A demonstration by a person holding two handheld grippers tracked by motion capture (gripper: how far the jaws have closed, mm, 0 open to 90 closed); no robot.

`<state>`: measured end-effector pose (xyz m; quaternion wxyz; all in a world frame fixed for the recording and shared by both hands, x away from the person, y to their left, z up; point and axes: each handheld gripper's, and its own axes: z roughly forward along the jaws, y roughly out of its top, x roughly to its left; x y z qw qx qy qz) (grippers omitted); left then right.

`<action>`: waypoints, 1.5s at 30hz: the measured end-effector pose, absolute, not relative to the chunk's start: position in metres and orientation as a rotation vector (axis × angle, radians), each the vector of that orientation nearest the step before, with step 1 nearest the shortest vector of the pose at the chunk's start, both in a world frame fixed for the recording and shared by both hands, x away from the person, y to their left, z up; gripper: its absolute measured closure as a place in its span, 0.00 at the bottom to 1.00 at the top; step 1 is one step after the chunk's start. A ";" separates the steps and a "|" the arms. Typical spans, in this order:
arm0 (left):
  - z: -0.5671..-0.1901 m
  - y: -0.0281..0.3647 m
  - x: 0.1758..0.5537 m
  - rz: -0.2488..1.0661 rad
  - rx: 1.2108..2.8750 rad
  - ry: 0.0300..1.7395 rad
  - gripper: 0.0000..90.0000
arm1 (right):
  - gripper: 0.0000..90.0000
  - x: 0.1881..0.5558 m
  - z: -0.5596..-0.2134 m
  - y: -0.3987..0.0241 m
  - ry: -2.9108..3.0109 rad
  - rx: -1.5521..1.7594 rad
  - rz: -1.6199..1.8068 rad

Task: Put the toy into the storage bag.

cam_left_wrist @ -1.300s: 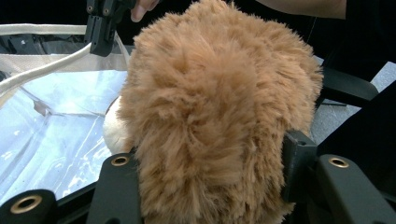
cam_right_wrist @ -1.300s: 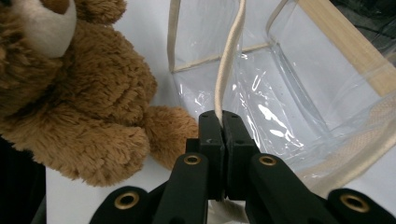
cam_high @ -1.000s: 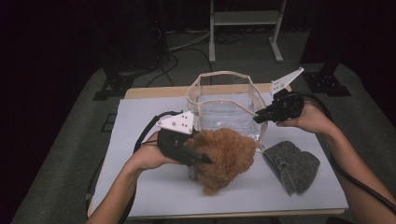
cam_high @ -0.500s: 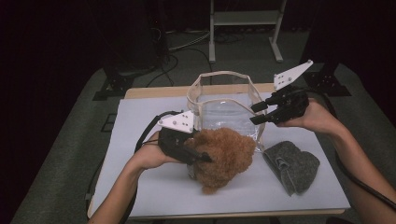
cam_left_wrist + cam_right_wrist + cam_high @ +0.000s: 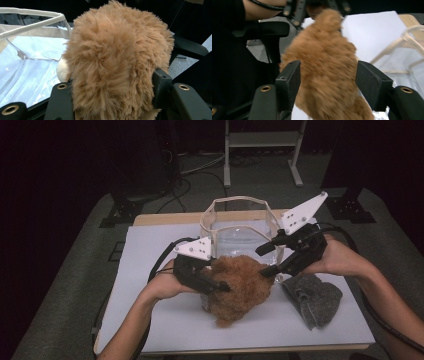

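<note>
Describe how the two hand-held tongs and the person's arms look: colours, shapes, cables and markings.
Both tongs, left and right, are black, each with two flat rectangular pads on rounded arms set with brass-ringed holes. A pale three-cornered plate with small dark dots tops each. A black cable trails from each. The forearms are bare, with no sleeves in sight.

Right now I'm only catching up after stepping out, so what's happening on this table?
A person works with a gripper in each hand. The left gripper is clamped on a fluffy brown plush toy, holding it at the front of a clear plastic bag that stands open on the white table. The right gripper has just been opening its jaws; they stand apart near the toy's other side without pressing it. A grey fleece item lies untouched to the right.
</note>
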<state>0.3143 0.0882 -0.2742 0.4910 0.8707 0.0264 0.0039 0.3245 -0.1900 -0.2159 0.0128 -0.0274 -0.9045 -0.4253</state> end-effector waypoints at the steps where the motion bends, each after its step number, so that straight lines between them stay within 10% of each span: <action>1: -0.274 0.088 0.315 0.008 2.112 0.070 0.49 | 0.38 0.322 -0.217 -0.187 -2.820 -0.073 -1.312; 34: -0.279 0.083 0.316 0.024 2.157 0.087 0.49 | 0.17 0.322 -0.254 -0.137 -2.925 -0.070 -1.159; 45: -0.285 0.086 0.320 0.028 2.162 0.108 0.45 | 0.44 0.324 -0.260 -0.139 -2.944 -0.041 -1.143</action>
